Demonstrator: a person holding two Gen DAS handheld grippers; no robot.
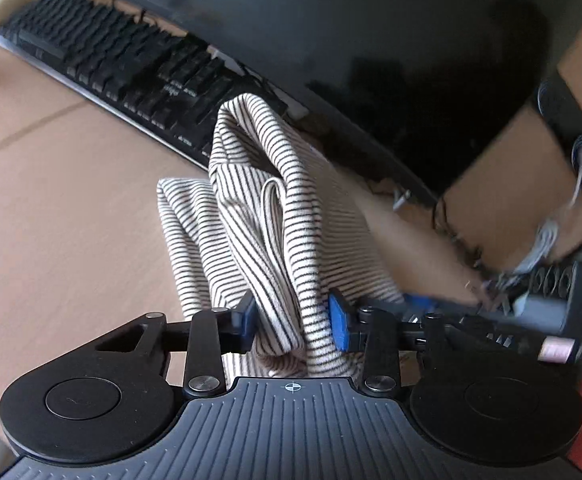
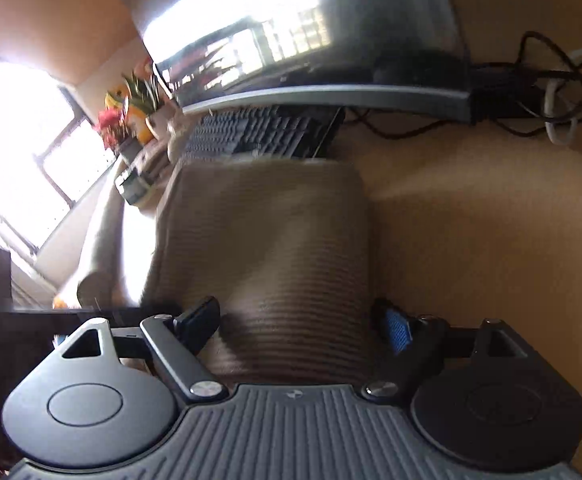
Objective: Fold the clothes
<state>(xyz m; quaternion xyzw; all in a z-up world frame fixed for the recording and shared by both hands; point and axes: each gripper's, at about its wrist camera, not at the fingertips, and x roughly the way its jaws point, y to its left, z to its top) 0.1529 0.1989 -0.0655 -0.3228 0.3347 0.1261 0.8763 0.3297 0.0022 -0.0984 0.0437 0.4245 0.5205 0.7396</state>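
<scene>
The left gripper [image 1: 293, 326] pinches a bunched fold of the striped garment [image 1: 267, 216], lifted above the wooden desk [image 1: 63, 200]. The right gripper [image 2: 297, 326], jaws spread, has the garment's blurred cloth between them. Beyond lie a black keyboard [image 1: 123, 68] and monitor [image 1: 351, 28]

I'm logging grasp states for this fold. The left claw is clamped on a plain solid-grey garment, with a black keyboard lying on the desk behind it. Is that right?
Not quite. The garment in the left claw is not plain grey: it is cream with thin dark stripes, as the left wrist view shows. The rest holds: the claw is clamped on the bunched fabric, and a black keyboard lies on the desk behind it.
</scene>
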